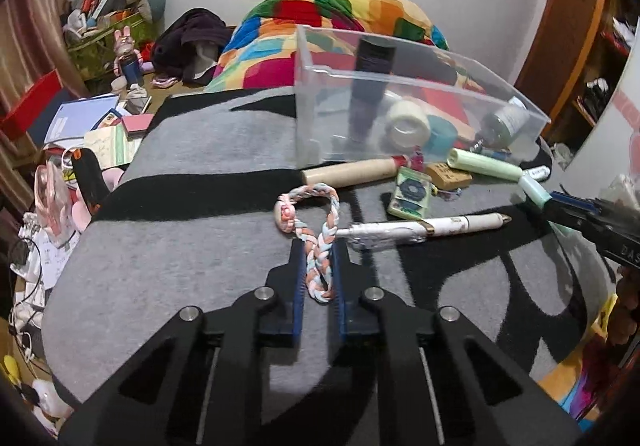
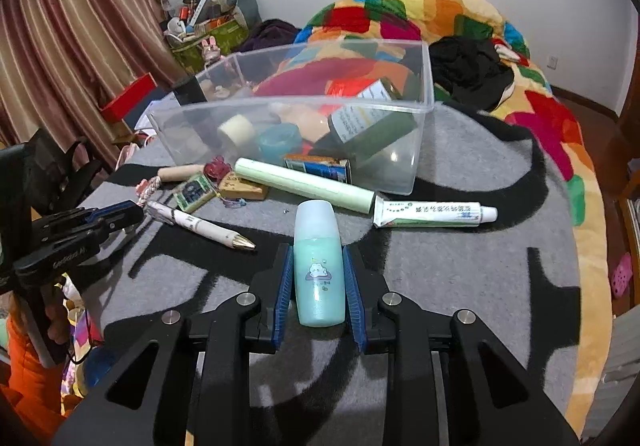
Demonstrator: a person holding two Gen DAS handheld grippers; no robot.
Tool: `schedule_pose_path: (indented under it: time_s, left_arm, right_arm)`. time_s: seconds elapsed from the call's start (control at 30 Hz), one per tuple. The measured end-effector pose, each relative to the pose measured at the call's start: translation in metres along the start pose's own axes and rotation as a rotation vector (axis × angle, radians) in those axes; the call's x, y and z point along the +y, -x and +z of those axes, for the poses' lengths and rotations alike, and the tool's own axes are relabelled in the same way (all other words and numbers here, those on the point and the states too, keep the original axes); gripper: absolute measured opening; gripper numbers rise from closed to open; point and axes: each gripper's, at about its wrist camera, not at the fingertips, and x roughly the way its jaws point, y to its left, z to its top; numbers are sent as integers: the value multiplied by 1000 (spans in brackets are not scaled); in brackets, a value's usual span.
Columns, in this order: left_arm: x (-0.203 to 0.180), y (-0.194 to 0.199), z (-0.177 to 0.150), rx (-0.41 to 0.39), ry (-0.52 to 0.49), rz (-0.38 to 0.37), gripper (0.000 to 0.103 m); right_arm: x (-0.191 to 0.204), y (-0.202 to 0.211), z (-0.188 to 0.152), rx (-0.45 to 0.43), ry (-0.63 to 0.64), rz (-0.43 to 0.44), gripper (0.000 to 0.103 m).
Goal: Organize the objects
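My left gripper (image 1: 319, 246) pinches the braided cord (image 1: 320, 266); my right gripper (image 2: 318, 258) grips a cloud-printed teal bottle (image 2: 319, 270) near the clear bin (image 2: 416, 166); label text's unreadable.

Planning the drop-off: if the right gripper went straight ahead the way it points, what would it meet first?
Likely the pale green tube, lying across its line just ahead of the bottle held by the right gripper. The clear bin sits behind it; depth is uncertain.

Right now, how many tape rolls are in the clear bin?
2. A whitish tape roll and a blue tape roll lie side by side on the floor of the clear bin, near its front wall. Others may be hidden behind the bottles.
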Motion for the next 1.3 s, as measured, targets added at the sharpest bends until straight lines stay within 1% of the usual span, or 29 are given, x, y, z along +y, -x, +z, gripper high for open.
schedule_pose_path:
  time_s: [0.03,0.07,0.2,0.33,0.43,0.57,0.63,0.77,0.87,0.97,1.13,1.2,1.3]
  left_arm:
    - [1,1,0,-4,4,1,8]
    - [2,5,0,-13,6,1,7]
    - [2,19,4,-53,12,-2,7]
    - [2,39,14,-113,14,-4,6]
    - [3,52,23,-148,24,-32,6]
    - [-4,66,37,-198,0,-58,6]
    - [-9,72,44,-223,-16,-55,6]
    - [-19,78,57,-251,-40,-90,6]
    - [-32,81,69,-279,-76,-91,6]
    - [-42,80,82,-297,-88,-115,6]
    - [-54,71,106,-313,-100,-127,6]
    - [-56,65,112,-303,-101,-127,6]
    - [-56,55,108,-262,-109,-150,6]
  right_arm:
    - [1,3,1,-9,2,0,23]
    - [3,8,1,-20,6,0,23]
    - [9,19,7,-57,16,-1,23]
    - [16,28,17,-98,25,7,23]
    - [22,34,25,-130,34,13,23]
    - [27,39,36,-169,30,23,23]
    - [27,39,42,-183,23,25,23]
    - [28,39,53,-205,13,27,23]
    - [27,39,60,-220,7,26,23]
    - [25,34,68,-223,-3,26,23]
    - [23,19,82,-204,-16,25,23]
    - [22,13,86,-194,-21,21,23]
    - [20,4,90,-177,-22,9,23]
